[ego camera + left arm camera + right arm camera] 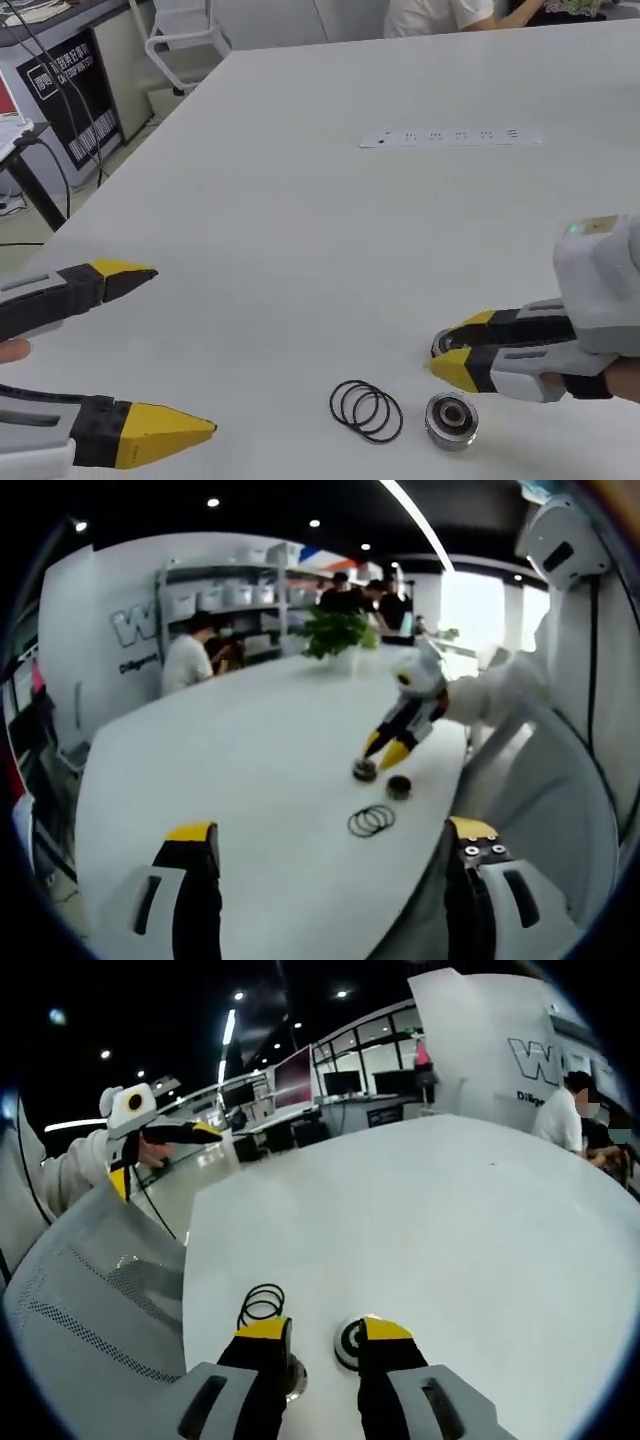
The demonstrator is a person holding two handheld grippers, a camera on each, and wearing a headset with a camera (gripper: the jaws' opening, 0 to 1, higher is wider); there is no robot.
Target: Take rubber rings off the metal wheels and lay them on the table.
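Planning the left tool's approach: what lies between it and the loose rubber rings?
Nothing: the table between the left tool and the rubber rings is bare, seen in head view.

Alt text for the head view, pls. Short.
The right gripper holds its open jaws around a metal wheel on a white table, beside a second wheel and loose black rubber rings. The left gripper hovers open at left.

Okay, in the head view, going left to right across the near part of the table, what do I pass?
left gripper → rubber rings → loose metal wheel. The right gripper overlaps that wheel sideways, so it is left unplaced.
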